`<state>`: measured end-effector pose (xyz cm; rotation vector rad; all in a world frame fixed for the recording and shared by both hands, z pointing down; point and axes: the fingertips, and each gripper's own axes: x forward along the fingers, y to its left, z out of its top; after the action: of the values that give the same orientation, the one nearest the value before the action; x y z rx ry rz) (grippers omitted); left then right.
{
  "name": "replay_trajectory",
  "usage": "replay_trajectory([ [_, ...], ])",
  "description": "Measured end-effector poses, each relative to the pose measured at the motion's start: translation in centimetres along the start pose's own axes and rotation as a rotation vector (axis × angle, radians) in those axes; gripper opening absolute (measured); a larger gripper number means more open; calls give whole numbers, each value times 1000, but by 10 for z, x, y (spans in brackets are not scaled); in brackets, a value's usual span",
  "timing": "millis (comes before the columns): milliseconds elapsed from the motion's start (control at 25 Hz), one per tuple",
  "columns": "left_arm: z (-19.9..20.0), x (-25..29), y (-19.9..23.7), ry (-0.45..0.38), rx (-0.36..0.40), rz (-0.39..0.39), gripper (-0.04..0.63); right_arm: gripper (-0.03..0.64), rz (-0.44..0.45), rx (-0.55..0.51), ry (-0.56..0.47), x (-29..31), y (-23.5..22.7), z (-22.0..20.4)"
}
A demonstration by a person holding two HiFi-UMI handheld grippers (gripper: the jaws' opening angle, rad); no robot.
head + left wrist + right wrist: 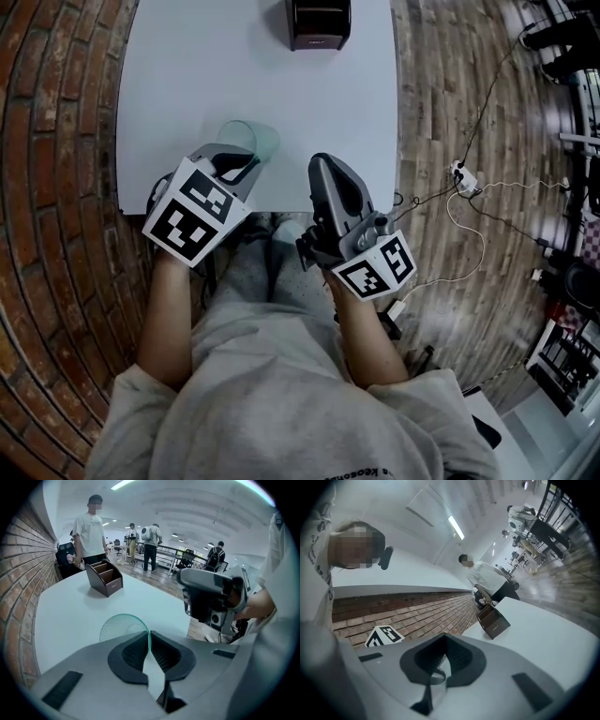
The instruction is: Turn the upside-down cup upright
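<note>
Clear green-tinted cup (251, 141) sits on the white desk (187, 75), well apart from the dark organiser box (319, 23), on the person's side of it and a little to its left, close to the desk's near edge. Left gripper (246, 161) is closed narrow on the cup's thin wall, with only that edge between the pads. Cup looks tilted; whether its base touches the desk I cannot tell. Right gripper (323, 169) is closed with nothing between its jaws. It hangs off the desk's near edge, far from the box, so it offers no steadying. Main risk, as I judge it: a pinch on one thin, smooth wall gives little hold against twisting, so the cup may pivot in the pads or slide out mid-turn. If it is released while leaning, it may tip back over or roll — the desk edge farthest from the box is close, and it could go over onto the person's lap. Squeezing harder may buckle the wall.
</note>
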<state>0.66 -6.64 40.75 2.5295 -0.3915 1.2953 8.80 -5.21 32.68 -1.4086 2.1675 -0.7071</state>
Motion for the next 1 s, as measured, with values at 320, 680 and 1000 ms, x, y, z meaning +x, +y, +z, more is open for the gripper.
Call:
replay_trajectory([
  [320,3,10,-8,113,102,-34,23,6,-19,-5,-19,-13,-2,9],
  [680,8,21,-17,245,214,-44,23,6,-40,-18,-40,-27,-5,24],
  [1000,9,28,-26,326,296,-29,25,6,-50,-20,-64,-36,-5,36],
])
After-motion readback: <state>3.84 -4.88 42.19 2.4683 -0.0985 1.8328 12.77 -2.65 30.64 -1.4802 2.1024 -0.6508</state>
